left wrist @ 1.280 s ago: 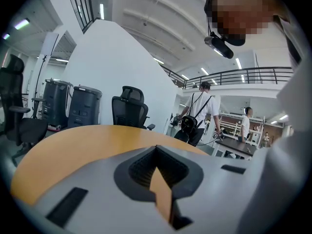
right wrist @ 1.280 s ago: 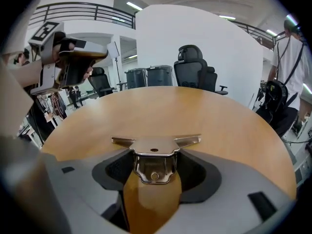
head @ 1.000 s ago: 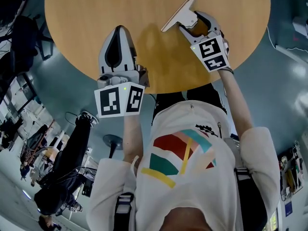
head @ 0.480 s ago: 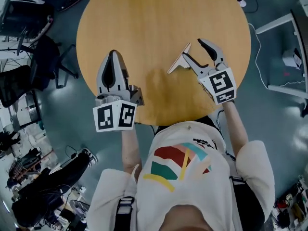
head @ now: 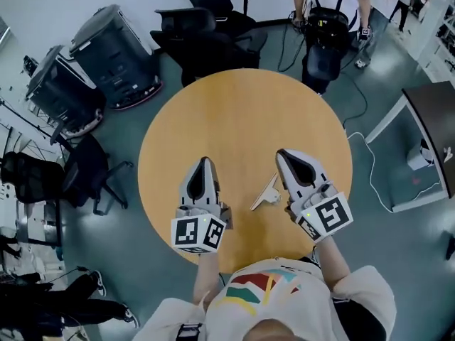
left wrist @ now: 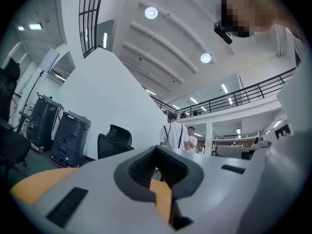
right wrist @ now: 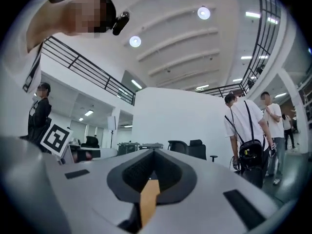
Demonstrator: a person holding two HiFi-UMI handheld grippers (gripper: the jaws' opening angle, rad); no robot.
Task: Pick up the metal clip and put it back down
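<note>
The metal clip (head: 267, 192), a pale wedge-shaped piece, lies on the round wooden table (head: 242, 112) between my two grippers. My right gripper (head: 285, 154) rests on the table just right of the clip, jaws shut with nothing between them; in the right gripper view (right wrist: 153, 150) the tips meet on empty air. Left of the clip, my left gripper (head: 202, 161) also lies on the table, shut and empty, and the left gripper view (left wrist: 157, 148) shows the same. Neither gripper view shows the clip.
Black office chairs (head: 213, 20) and two dark wheeled machines (head: 114, 45) stand beyond the table's far edge. People (head: 330, 6) stand at the back right. A dark desk (head: 434, 133) is at the right. The person's torso is at the near table edge.
The right gripper held the clip, opened beside it, and now lies shut and empty with the clip on the table. The head view has pulled back.
</note>
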